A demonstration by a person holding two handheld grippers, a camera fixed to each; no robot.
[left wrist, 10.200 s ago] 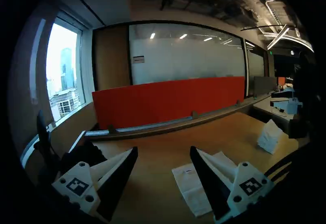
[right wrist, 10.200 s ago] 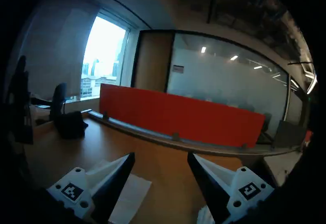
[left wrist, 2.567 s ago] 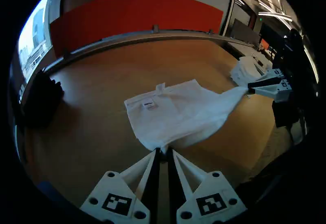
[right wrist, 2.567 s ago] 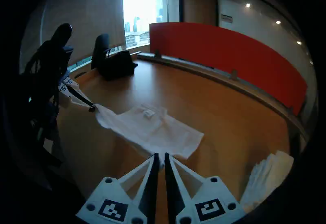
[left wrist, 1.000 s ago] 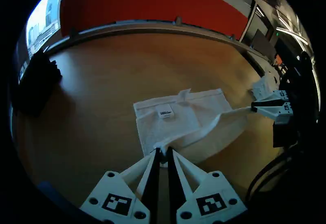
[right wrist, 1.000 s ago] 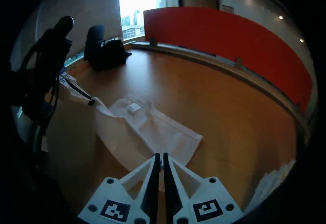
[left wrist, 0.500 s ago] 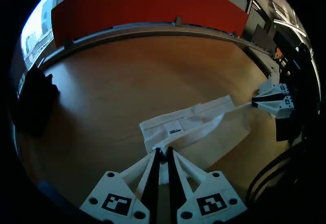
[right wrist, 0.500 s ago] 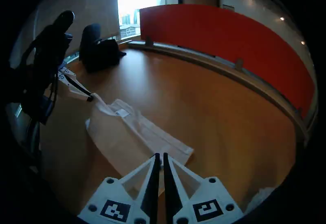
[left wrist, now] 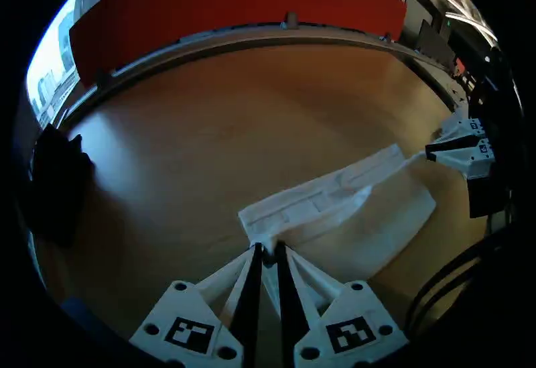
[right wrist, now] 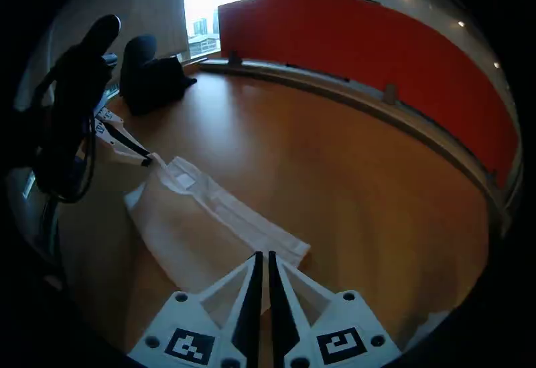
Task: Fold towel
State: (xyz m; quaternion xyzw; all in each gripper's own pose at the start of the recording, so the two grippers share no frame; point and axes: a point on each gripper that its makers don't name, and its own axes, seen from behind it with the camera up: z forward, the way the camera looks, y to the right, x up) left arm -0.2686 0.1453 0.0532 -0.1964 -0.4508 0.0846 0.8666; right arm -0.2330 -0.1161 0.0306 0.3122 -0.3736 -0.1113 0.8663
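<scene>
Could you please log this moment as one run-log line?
left claw: shut on white towel corner | right claw: shut on other corner | held edge raised over wooden table

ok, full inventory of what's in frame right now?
towel: 1, white, on the desk, near part lifted and folding over the rest
desk: 1, orange-brown wood, under everything
divider: 1, red, along the desk's far edge
bag: 1, black, on the desk at the window end
window: 1, bright, behind the bag
person: 1, dark shape, behind the left gripper as the right gripper view shows it; no detail
left gripper: 1, white with black fingers, shut on one towel corner
right gripper: 1, same colours, shut on the towel's other end
</scene>
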